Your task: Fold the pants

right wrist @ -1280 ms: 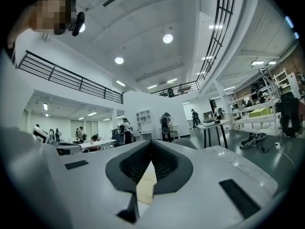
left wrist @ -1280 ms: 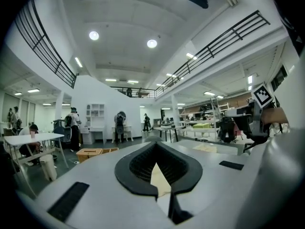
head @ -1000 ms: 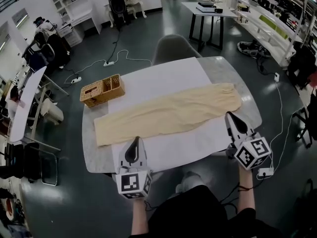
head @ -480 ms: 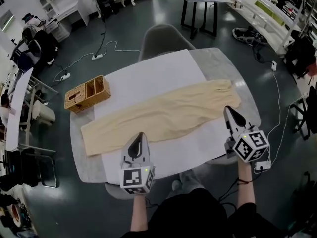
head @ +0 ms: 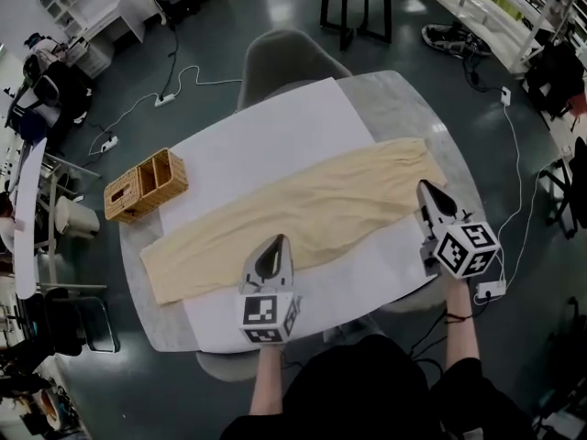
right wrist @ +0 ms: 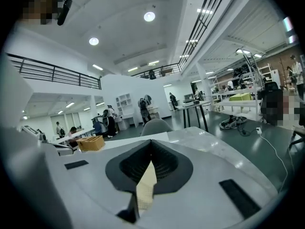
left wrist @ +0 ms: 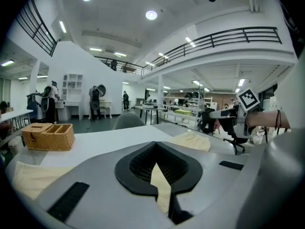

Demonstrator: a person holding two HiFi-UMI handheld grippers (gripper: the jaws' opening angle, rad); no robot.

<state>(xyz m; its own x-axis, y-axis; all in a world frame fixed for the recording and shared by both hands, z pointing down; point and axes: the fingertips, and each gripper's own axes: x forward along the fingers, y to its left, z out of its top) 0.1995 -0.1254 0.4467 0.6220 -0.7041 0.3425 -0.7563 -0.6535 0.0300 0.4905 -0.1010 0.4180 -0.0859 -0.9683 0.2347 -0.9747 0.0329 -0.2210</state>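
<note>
Cream pants (head: pixel 303 211) lie flat and full length across the white sheet (head: pixel 275 136) on the grey table (head: pixel 413 117), running from lower left to upper right. My left gripper (head: pixel 273 244) is shut, its tip over the pants' near edge around the middle. My right gripper (head: pixel 428 191) is shut too, its tip at the near edge by the pants' right end. In the left gripper view the closed gripper (left wrist: pixel 157 163) shows only a thin slit with cream cloth (left wrist: pixel 193 140) beyond. The right gripper view has the same closed gripper (right wrist: pixel 150 163). Neither holds cloth.
A wicker basket (head: pixel 145 185) with compartments stands at the table's left, just above the pants' left end. A grey chair (head: pixel 289 62) is pushed in at the far side. Cables and a power strip (head: pixel 108 142) lie on the floor.
Both grippers have moved forward and down from the table's near edge to the pants' near edge. The pants lie as before.
</note>
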